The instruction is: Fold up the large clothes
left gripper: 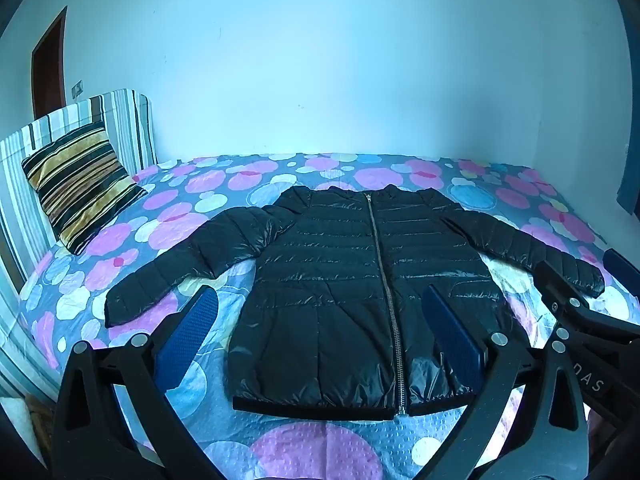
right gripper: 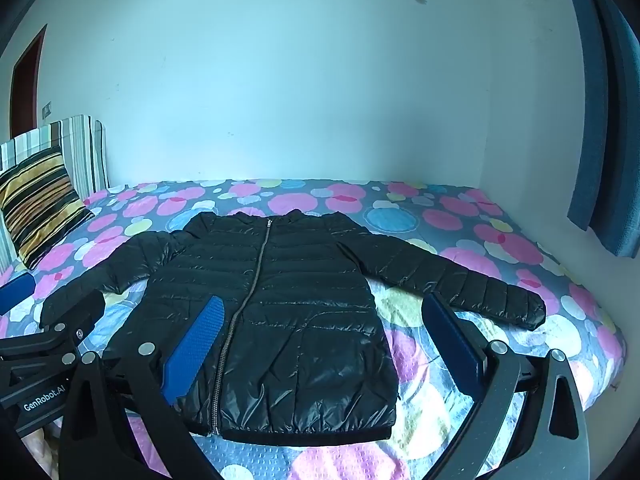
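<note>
— What's the garment?
— A shiny black quilted puffer jacket (left gripper: 332, 280), zipped shut, lying flat and front up.
— How's it turned?
— Collar toward twelve o'clock, hem toward six, sleeves angled out toward eight and four.

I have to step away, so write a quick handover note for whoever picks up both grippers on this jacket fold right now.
Left gripper: open, empty, above the near hem.
Right gripper: open, empty, beside it.
Black puffer jacket: flat on the dotted bedsheet, front up, zipped, both sleeves spread out, hem nearest you.
Striped pillow: at the striped headboard, clear of the jacket.
Done: jacket laid out; no fold made.
Left: fold sleeves in, then fold the body.
</note>
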